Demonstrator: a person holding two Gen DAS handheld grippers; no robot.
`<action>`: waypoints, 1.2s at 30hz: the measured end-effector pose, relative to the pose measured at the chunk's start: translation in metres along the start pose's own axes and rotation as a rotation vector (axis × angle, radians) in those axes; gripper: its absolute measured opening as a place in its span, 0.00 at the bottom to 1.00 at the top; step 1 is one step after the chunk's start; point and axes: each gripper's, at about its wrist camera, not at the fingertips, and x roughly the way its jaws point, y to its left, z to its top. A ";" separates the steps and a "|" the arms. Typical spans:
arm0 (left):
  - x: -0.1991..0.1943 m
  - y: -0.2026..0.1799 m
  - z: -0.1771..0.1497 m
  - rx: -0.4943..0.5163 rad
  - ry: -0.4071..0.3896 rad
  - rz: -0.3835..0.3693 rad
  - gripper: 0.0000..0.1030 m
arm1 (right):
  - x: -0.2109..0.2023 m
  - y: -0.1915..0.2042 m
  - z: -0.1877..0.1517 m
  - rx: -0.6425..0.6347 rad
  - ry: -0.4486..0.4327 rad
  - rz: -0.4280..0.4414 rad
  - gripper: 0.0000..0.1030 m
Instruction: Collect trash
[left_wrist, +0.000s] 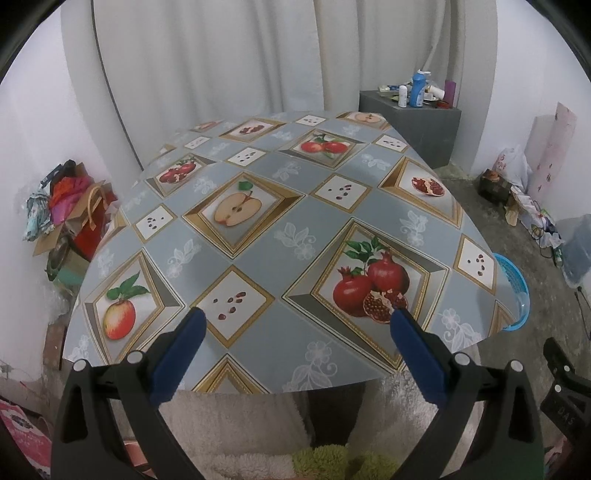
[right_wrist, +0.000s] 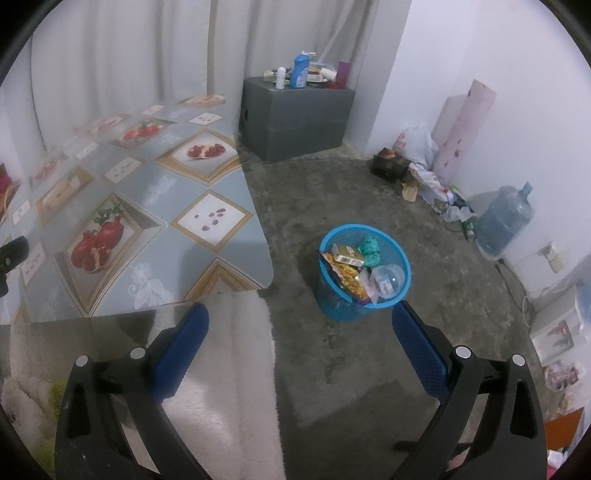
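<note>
Below centre frame, my right gripper (right_wrist: 299, 314) gapes wide over the blue trash basket (right_wrist: 402, 254); left gripper (left_wrist: 295, 321) likewise spread above the surface (left_wrist: 258, 251).

Blue mesh bin (right_wrist: 364, 273) upright on the floor beside the table, filled with wrappers, box, clear dome

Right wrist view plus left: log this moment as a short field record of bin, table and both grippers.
bin: blue mesh basket on the concrete floor, beside the table's corner
bin contents: small carton, teal crumpled item, clear plastic dome, colourful wrapper
table: fruit-print cloth, no loose trash visible on it
left gripper: jaws wide apart, empty, over the table's near edge
right gripper: jaws wide apart, empty, aimed toward the basket
</note>
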 end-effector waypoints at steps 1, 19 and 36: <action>0.000 0.000 0.000 0.002 0.001 0.000 0.95 | -0.001 -0.001 0.000 -0.001 -0.001 -0.002 0.92; -0.001 0.003 -0.001 0.005 0.007 -0.001 0.95 | -0.009 0.004 0.005 -0.014 -0.018 -0.012 0.92; -0.002 0.000 -0.002 0.016 0.006 -0.020 0.95 | -0.009 0.003 0.005 -0.018 -0.017 -0.012 0.92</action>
